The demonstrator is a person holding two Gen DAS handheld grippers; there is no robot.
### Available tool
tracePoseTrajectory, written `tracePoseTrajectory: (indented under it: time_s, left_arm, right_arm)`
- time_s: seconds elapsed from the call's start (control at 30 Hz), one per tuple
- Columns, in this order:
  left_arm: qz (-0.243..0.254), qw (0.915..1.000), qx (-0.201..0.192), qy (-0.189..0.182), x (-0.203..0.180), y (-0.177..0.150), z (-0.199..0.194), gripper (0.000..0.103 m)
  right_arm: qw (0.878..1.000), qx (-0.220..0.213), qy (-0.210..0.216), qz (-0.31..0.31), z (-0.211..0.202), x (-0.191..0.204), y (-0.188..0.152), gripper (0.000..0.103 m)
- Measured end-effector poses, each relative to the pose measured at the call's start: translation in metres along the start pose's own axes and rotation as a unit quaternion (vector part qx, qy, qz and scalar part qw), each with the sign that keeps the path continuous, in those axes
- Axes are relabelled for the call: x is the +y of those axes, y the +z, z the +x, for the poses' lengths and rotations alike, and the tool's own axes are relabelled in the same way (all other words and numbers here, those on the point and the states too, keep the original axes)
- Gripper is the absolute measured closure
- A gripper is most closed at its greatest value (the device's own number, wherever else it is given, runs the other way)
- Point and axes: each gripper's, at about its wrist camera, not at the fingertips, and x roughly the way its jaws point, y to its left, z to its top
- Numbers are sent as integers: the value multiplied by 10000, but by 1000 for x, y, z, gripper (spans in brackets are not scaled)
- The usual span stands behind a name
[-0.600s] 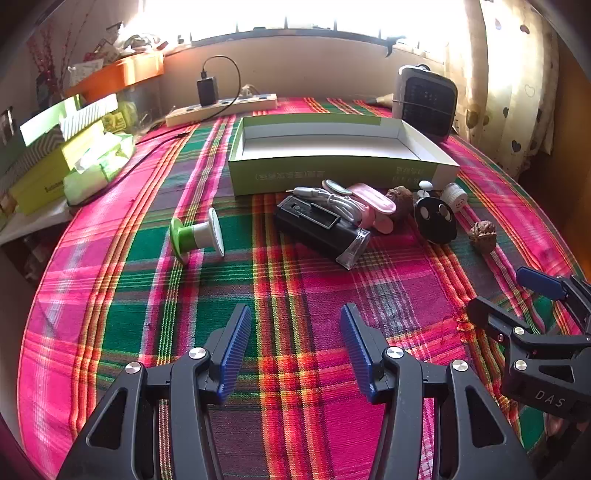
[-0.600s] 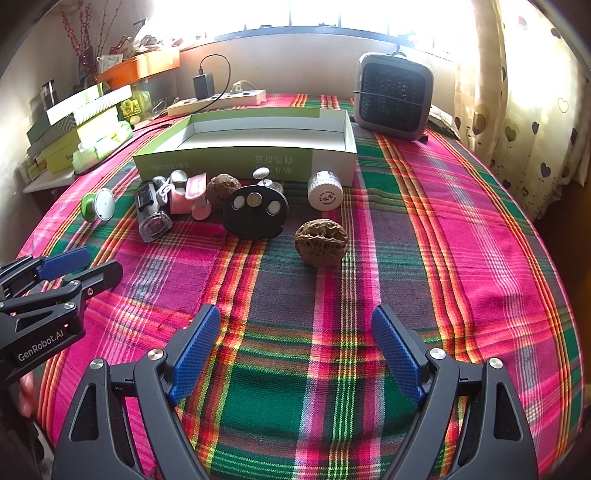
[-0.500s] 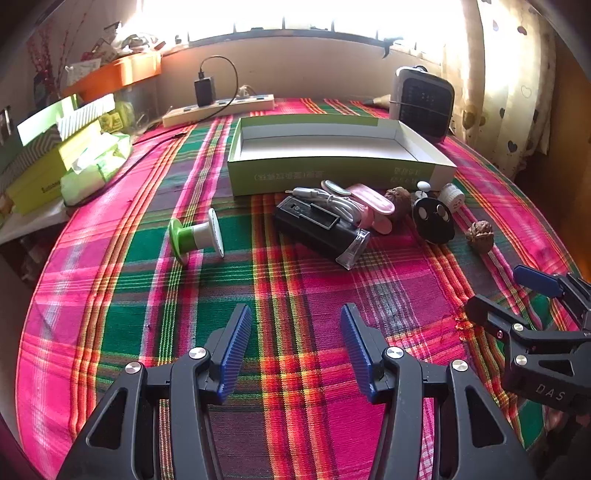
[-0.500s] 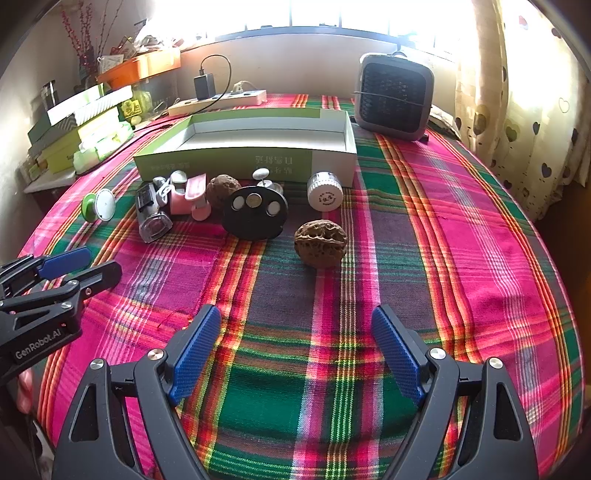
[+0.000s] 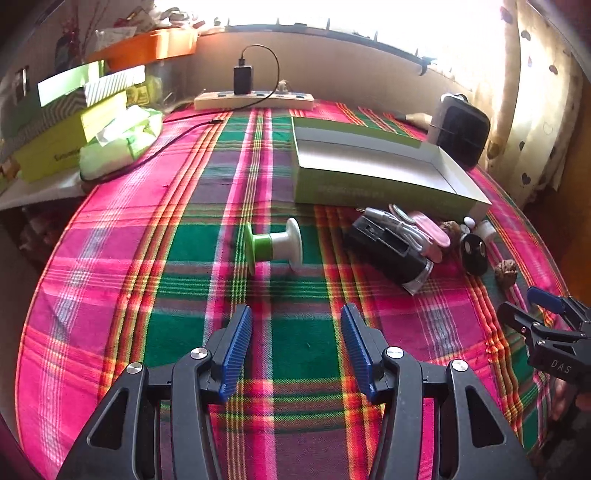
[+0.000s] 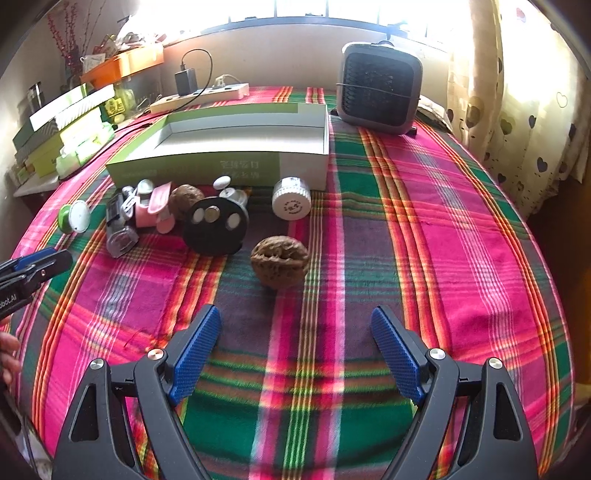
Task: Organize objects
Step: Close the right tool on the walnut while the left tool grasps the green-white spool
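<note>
I am holding both sets of fingers spread and empty above the desk (image 5: 110, 258): my left gripper (image 5: 295, 347) is facing the spool (image 5: 273, 245) just ahead, my right gripper (image 6: 295, 354) the walnut (image 6: 279, 261), with the box (image 6: 236, 147) beyond.

Bright window (image 6: 295, 7), heart-print curtain (image 6: 517, 110), plaid tablecloth (image 6: 461, 240)

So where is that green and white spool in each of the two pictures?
Left wrist view: the spool lies on its side mid-picture, just ahead of the open left claw.
Right wrist view: the spool sits at the far left edge.
Shared landmark: the green box.
</note>
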Motion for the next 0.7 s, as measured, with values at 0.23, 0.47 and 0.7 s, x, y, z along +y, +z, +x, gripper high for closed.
tracePoseTrajectory:
  time_s: [0.23, 0.47, 0.7]
  left_arm:
    - [-208, 9998, 36, 64, 12, 15, 11, 54]
    - [-414, 9991, 50, 30, 21, 25, 18, 54]
    - [-347, 9993, 65, 155, 18, 34, 27, 54]
  right_arm:
    - [9999, 104, 17, 21, 9, -6, 13, 19]
    - [9999, 117, 31, -8, 15, -6, 21, 19]
    - [9999, 120, 19, 25, 19, -5, 25, 19]
